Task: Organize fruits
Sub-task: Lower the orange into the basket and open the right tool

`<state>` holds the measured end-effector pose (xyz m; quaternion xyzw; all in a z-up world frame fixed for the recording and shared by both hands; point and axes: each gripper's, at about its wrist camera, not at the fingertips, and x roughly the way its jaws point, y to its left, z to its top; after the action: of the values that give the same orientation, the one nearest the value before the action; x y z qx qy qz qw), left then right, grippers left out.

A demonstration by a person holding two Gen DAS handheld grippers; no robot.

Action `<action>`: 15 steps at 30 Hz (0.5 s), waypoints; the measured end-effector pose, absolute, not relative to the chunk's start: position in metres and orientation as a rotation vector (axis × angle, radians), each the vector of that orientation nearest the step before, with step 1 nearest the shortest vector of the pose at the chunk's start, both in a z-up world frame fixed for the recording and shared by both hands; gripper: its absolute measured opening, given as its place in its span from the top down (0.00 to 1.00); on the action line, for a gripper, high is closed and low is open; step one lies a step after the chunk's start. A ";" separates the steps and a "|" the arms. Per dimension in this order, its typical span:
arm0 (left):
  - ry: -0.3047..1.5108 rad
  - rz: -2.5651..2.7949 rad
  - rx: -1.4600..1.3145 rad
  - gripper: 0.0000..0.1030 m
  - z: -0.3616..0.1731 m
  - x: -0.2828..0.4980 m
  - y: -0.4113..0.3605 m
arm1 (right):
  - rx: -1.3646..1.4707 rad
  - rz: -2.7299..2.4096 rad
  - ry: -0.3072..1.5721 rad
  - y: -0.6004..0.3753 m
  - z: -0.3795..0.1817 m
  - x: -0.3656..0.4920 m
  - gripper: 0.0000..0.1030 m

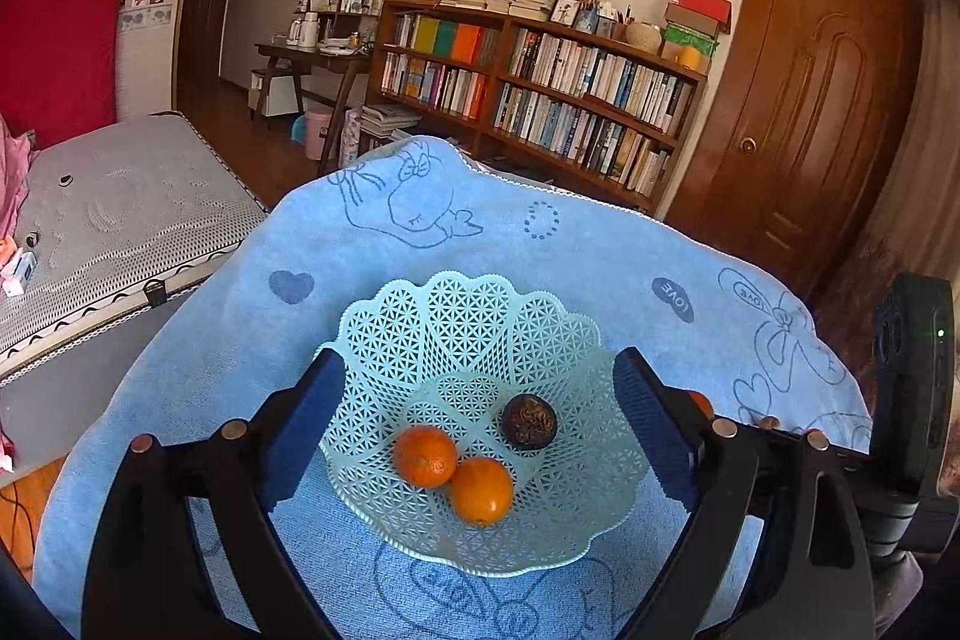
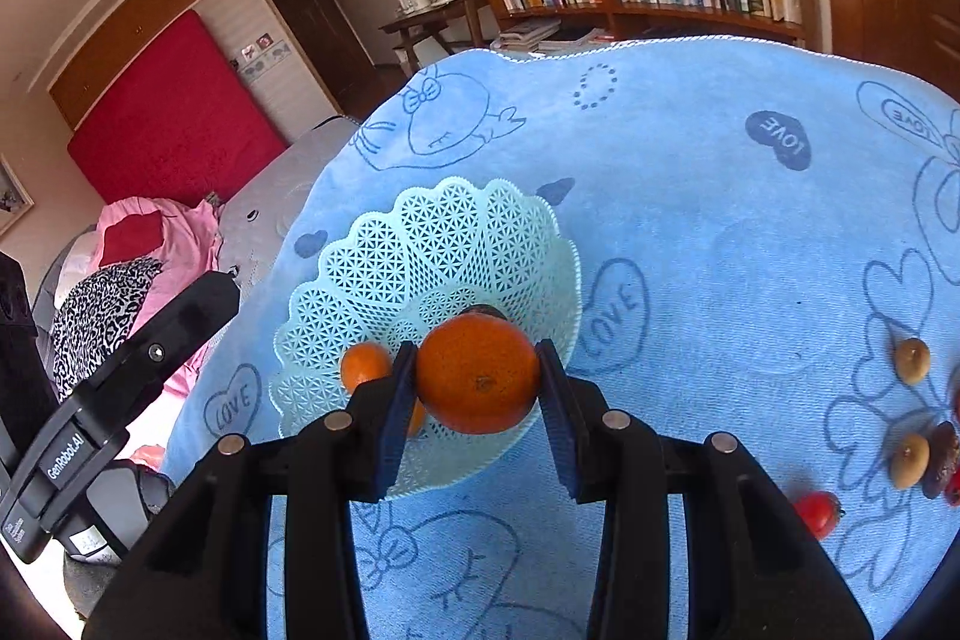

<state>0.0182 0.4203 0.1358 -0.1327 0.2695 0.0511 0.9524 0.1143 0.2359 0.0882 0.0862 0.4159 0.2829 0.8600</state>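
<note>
A pale green lattice basket [image 1: 462,334] stands on a blue cartoon-print towel [image 1: 540,244]. It holds two oranges [image 1: 425,456] [image 1: 481,490] and a dark round fruit [image 1: 529,419]. My left gripper [image 1: 480,358] is open, its blue pads wide apart on either side of the basket. My right gripper [image 2: 476,349] is shut on a third orange [image 2: 477,382], held over the near right rim of the basket [image 2: 420,244]. Behind that orange peeks the dark fruit [image 2: 487,309]. One basket orange [image 2: 365,364] shows left of the fingers.
Loose on the towel [image 2: 720,220] at the right lie two tan round fruits [image 2: 912,360] [image 2: 909,452], a dark date-like fruit [image 2: 942,460] and a small red tomato [image 2: 817,514]. A bed [image 1: 120,220] lies left, with a bookshelf [image 1: 540,88] and a door [image 1: 810,100] behind.
</note>
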 end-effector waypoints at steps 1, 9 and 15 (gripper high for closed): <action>0.547 0.105 -0.275 0.10 0.136 0.018 0.422 | 0.176 0.599 0.881 0.240 0.086 0.116 0.61; 0.553 0.100 -0.280 0.09 0.135 0.018 0.423 | 0.149 0.614 0.866 0.249 0.082 0.108 0.50; 0.554 0.099 -0.281 0.06 0.135 0.018 0.423 | 0.174 0.573 0.842 0.231 0.085 0.106 0.50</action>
<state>0.0177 0.4232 0.1351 -0.1382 0.2724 0.0487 0.9510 0.1063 0.2310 0.0847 0.0831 0.4025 0.2739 0.8695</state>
